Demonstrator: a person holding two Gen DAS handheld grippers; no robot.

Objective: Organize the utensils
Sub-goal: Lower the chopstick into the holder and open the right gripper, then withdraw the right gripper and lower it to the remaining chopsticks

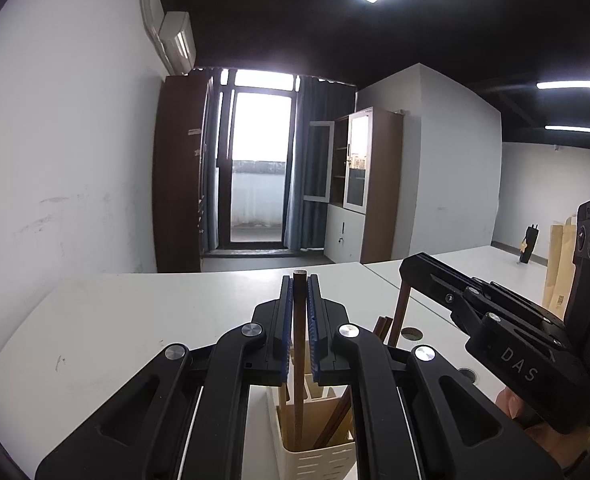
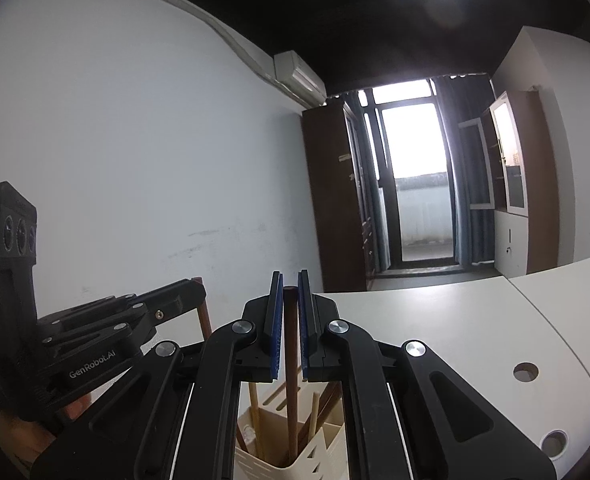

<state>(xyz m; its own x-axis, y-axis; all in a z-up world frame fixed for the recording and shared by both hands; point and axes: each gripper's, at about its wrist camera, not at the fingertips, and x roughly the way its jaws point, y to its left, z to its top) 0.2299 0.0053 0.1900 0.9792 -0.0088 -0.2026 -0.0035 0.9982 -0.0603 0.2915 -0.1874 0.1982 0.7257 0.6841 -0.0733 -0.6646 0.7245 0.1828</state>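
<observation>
**Fingers of both grippers closing around upright sticks in the holder**

Fingers point(image 1: 313, 312) of the left gripper point(image 1: 299, 312) are standing narrow, blue pads pressing a dark wooden stick point(image 1: 299, 360) from both sides. The stick is standing upright, its lower end reaching down into the cream utensil holder point(image 1: 315, 456) directly below. More sticks point(image 1: 335, 420) are leaning inside the same holder.

Right gripper point(image 2: 291, 320) is sitting nearly closed over a second dark stick point(image 2: 291, 360), also upright in the holder point(image 2: 323, 452). A thin gap is showing beside each pad, so I cannot tell whether the fingers are actually touching it. Paler sticks point(image 2: 255, 412) are leaning in the neighbouring compartments.

The two grippers are working just beside each other: the right one point(image 1: 495, 320) is showing at the edge of the left view, gripping near its stick's top. The holder is resting on the white counter point(image 1: 135, 320), which is carrying round cable holes point(image 2: 525, 372) on the right side.
</observation>
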